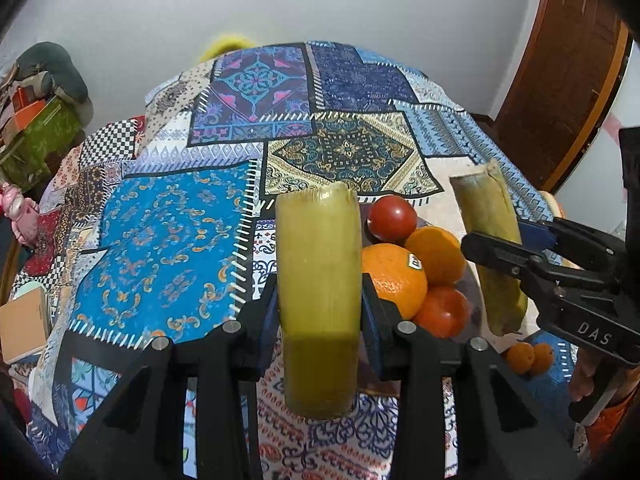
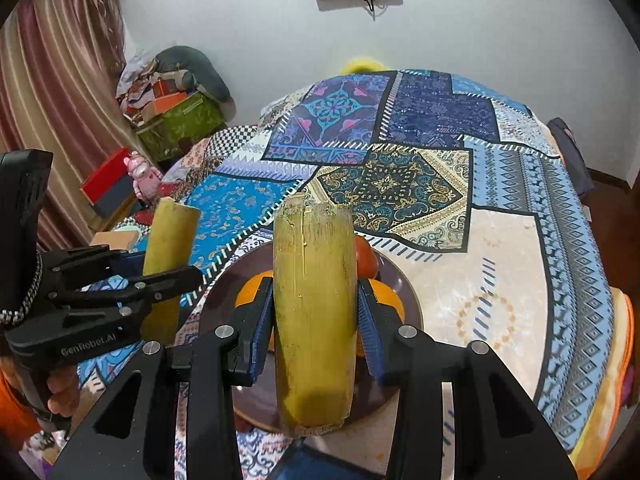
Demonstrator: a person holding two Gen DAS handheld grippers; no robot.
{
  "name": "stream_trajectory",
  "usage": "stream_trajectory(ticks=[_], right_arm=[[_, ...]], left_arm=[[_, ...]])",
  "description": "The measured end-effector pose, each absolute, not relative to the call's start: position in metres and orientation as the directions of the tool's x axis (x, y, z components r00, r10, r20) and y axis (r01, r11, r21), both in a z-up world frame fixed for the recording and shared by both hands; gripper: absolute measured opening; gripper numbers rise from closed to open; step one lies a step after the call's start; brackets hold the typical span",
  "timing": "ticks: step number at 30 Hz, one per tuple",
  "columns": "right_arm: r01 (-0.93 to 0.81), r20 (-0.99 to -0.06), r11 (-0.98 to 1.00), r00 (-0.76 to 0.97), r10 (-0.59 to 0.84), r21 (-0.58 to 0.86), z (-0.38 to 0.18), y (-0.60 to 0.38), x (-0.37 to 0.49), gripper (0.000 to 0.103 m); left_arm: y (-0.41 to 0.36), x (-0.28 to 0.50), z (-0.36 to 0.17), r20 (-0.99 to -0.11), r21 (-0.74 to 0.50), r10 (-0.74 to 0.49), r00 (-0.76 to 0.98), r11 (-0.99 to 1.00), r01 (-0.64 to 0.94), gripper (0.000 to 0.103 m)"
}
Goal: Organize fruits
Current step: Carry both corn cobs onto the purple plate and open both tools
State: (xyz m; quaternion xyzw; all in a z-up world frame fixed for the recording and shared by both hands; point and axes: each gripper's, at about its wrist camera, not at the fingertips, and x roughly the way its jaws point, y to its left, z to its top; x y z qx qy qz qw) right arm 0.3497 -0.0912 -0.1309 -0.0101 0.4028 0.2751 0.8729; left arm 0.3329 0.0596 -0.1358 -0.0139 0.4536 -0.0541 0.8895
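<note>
In the left wrist view the left gripper (image 1: 320,312) is clamped on a greenish-yellow stalk piece (image 1: 318,280) at frame centre, with the plate of oranges and tomatoes (image 1: 416,268) just right of it. The right gripper (image 2: 316,320) grips a second stalk piece (image 2: 314,312) above the dark plate (image 2: 408,300). Beyond both, the patchwork cloth (image 1: 168,248) lies bare toward the upper left, its far edge near the white wall (image 1: 360,4).
</note>
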Motion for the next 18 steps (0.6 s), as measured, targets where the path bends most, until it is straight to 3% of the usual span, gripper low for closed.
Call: stream_trajectory(ticks=[18], right_arm=[[-0.503,-0.747,0.841,0.477,0.462,0.2,-0.153,-0.078,0.376,0.036]], left_arm=[[0.059,0.368,-0.164,-0.829,-0.068,-0.1,0.55,0.995,0.079,0.037]])
